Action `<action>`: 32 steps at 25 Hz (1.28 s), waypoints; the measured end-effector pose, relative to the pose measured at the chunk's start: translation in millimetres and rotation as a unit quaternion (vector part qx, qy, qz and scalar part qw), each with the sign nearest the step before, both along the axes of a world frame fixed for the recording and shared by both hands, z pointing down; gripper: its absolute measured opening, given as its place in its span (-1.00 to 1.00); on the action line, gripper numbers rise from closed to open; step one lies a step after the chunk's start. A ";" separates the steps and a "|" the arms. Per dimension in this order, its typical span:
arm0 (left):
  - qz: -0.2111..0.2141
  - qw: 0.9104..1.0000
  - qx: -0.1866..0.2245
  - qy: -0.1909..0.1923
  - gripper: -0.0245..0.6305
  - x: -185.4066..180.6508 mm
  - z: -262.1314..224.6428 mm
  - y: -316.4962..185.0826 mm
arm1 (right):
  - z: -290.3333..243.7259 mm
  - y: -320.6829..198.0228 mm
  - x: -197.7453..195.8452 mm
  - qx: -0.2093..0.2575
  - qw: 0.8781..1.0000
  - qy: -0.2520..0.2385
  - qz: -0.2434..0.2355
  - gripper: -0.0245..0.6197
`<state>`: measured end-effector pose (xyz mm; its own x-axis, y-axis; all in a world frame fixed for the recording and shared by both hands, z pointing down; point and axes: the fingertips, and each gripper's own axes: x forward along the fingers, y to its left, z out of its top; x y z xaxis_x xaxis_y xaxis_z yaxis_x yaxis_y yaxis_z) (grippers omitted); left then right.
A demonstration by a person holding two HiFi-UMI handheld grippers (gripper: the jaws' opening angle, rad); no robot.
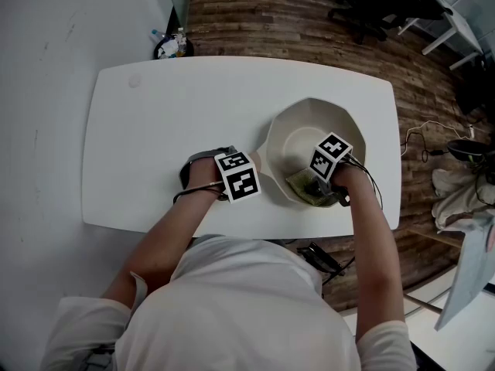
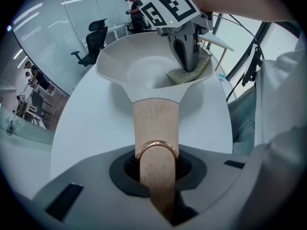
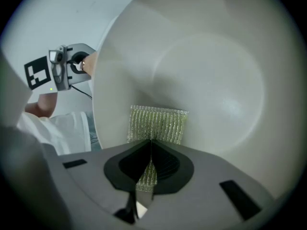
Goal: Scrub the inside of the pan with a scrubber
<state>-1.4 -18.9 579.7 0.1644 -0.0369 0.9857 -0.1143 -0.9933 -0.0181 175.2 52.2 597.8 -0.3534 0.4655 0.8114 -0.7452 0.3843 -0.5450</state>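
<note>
On the white bench (image 1: 170,130), the left claw (image 2: 157,169) was clamped on the wooden handle (image 2: 154,121) of the pan (image 1: 309,130), which sat toward the bench's right end. Inside the pan, the right claw (image 3: 149,148) pinched the green scrubber (image 3: 158,123) tight, the mesh lying against the pan's near wall.

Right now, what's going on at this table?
A person holds a gripper in each hand. The left gripper clamps the wooden handle of a white pan, steadying it on the table. The right gripper holds a greenish scrubber against the pan's inner wall, on the side nearest the person.
</note>
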 end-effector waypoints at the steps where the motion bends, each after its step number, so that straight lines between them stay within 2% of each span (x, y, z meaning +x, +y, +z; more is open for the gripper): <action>1: 0.000 1.000 -0.001 0.000 -0.70 0.0 -0.1 0.2 | -0.7 -2.1 -6.9 0.004 1.000 -0.019 0.011 -0.84; 6: -0.003 1.000 -0.005 -0.001 -0.70 1.8 -0.8 2.0 | -5.4 -17.6 -38.1 0.023 0.988 -0.120 0.090 -0.84; 10: -0.002 1.000 -0.006 -0.002 -0.70 2.5 -1.0 2.7 | -8.0 -27.8 -51.5 0.034 0.977 -0.161 0.138 -0.84; 18: -0.004 1.000 -0.009 -0.004 -0.70 1.9 -1.7 1.7 | -11.1 -47.9 -65.1 0.067 0.963 -0.189 0.182 -0.84; 32: 0.002 1.000 -0.012 -0.008 -0.70 0.9 -2.7 4.8 | -17.1 -96.8 -82.4 0.166 0.921 -0.216 0.277 -0.84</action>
